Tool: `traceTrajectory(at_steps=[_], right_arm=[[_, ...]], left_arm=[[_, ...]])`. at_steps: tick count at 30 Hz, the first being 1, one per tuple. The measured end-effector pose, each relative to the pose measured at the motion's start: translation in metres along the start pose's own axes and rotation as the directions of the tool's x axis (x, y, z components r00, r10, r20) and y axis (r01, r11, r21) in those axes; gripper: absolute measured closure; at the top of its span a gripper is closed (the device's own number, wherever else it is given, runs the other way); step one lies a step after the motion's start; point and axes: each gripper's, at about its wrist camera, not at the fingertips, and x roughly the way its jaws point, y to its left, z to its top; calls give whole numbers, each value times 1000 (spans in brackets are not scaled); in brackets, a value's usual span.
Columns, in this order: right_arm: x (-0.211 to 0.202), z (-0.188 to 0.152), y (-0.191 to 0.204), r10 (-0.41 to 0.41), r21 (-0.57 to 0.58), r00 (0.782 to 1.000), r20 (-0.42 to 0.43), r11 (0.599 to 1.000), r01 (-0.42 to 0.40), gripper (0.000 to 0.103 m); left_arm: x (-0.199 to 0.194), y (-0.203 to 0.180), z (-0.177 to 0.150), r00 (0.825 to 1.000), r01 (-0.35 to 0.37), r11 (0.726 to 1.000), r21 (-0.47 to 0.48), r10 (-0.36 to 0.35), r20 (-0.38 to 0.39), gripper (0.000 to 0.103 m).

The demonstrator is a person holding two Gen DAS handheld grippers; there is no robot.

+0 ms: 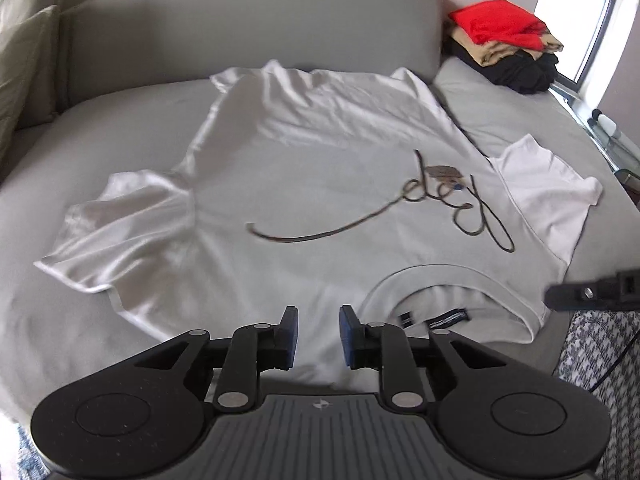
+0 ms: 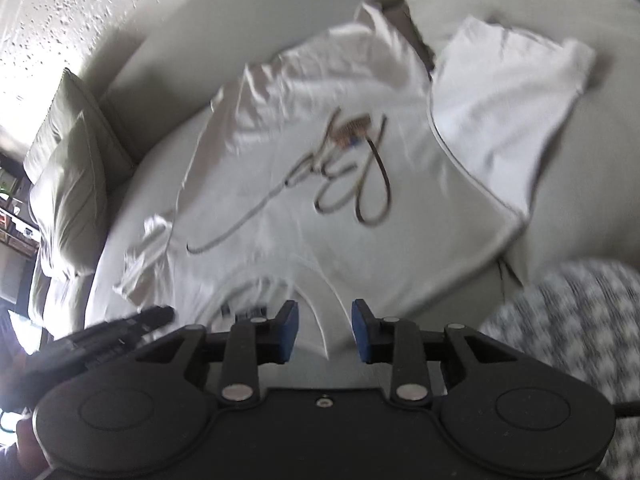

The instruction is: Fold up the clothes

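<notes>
While the white T-shirt [image 1: 304, 168] lay spread front-up on the grey sofa [image 1: 120, 128], its left sleeve reached toward nine o'clock and its collar [image 1: 452, 284] sat near five o'clock. At six o'clock the left hand-held gripper [image 1: 318, 336] hovered released over the shoulder fabric, grasping nothing. A stack of folded clothes [image 1: 508, 44] rested at one o'clock. From the right wrist view, the right hand-held gripper [image 2: 325, 330] stood released above the collar [image 2: 316, 292], nothing between its pads.

T-shirt [image 1: 304, 168] flat on sofa [image 1: 120, 120], clothes pile [image 1: 508, 48] behind.
</notes>
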Motion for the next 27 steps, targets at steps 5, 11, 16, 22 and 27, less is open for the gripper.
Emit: traceTrajectory(at_steps=[5, 11, 16, 22, 27], right_arm=[[27, 0, -2, -52, -12, 997, -55, 999, 52, 74], [1, 11, 7, 2, 7, 999, -53, 1000, -1, 73], [-41, 43, 27, 74, -3, 994, 83, 997, -74, 57], [-66, 100, 32, 106, 4, 971, 215, 994, -109, 41], [-34, 136, -1, 18, 55, 965, 261, 998, -33, 46]], left_arm=[[19, -17, -5, 998, -8, 999, 40, 10, -60, 81], [-12, -3, 11, 998, 17, 1000, 14, -16, -53, 82], [-52, 21, 47, 995, 2, 1000, -28, 1, 100, 74], [-62, 47, 96, 981, -33, 998, -61, 44, 191, 57], [-17, 64, 115, 980, -92, 992, -87, 106, 166, 57]])
